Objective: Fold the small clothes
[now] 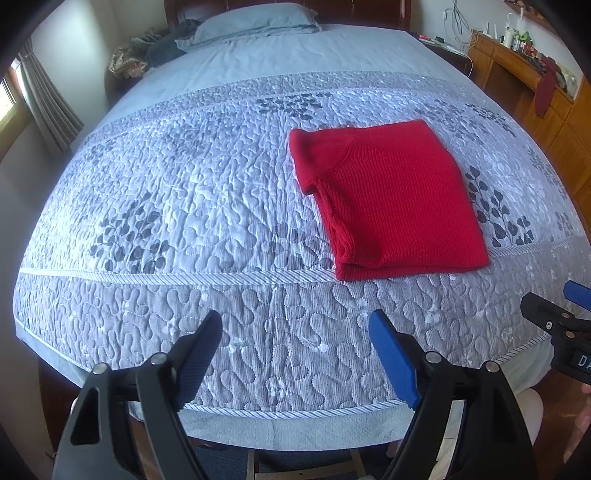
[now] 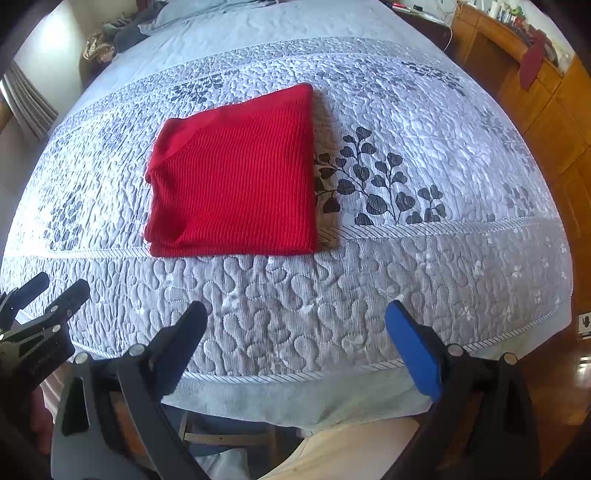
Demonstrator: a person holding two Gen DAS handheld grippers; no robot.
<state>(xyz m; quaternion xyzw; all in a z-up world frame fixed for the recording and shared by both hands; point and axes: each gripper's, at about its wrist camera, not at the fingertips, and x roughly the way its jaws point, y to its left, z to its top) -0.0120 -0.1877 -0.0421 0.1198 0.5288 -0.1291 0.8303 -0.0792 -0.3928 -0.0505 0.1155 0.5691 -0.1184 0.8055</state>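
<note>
Quilted bedspread (image 1: 184, 221) fills frame w/ folded red knit top (image 1: 388, 199) centre-right. Left gripper (image 1: 295, 332) & right gripper (image 2: 295, 317), jaws spread, empty, near bottom edge. Risk: careless re-grab could undo the fold.

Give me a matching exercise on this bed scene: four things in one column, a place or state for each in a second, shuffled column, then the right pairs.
Things:
1. red ribbed knit sweater
2. grey-blue pillow
3. left tongs
4. dark red cloth

Places or states:
A. at the head of the bed
B. hanging over the edge of the wooden cabinet
C. folded into a rectangle on the quilted leaf-print bedspread
D. open and empty above the near edge of the bed

Pairs: 1-C, 2-A, 3-D, 4-B
</note>
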